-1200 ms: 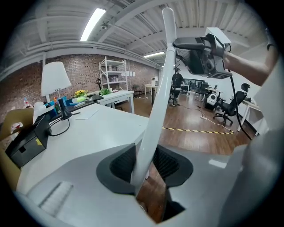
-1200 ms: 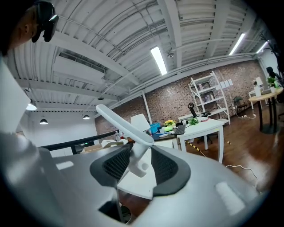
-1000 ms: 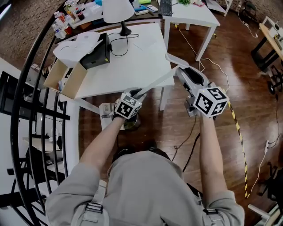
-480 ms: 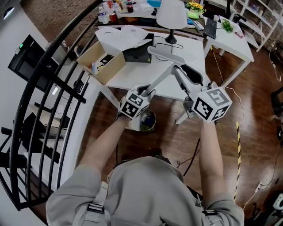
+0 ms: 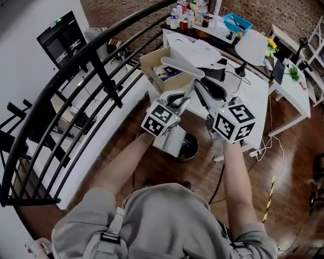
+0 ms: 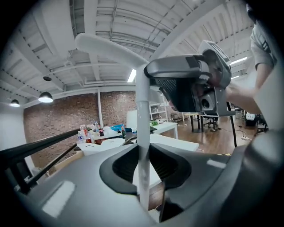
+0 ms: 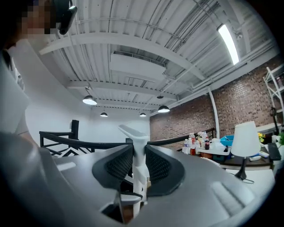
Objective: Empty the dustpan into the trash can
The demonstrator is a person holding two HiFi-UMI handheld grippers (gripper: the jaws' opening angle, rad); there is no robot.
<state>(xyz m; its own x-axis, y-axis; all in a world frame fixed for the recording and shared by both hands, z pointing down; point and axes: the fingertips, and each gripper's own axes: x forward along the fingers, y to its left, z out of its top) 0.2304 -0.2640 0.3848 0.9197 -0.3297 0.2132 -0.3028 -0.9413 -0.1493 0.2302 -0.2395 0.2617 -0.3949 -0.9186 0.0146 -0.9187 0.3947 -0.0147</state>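
Head view looks down past your arms to the brown plank floor, with a black railing curving across the left side. Ahead of you stands the white table. It carries an open cardboard box at its left end and a white-shaded lamp further right.

On the floor by the table's near edge sits the dark round trash can, low between your two marker cubes. A pale ribbed piece shows just under the left cube and overlaps the can's rim in this view. Whether it is the dustpan's pan cannot be told from here.

You hold the white dustpan handle up in front of you, well off the floor. Its flared grip lies over the box and table edge, and its shaft slopes down toward the left cube.

In the left gripper view your left tongs have just been closing, and their pads now clamp the shaft, which runs upright between them. Above them the shaft bends off to the upper left.

In the right gripper view your right tongs have likewise been closing and grip the same handle higher up, just below its flared end. The left gripper view shows them beside the bend.

A cluster of small bottles stands at the table's far end.
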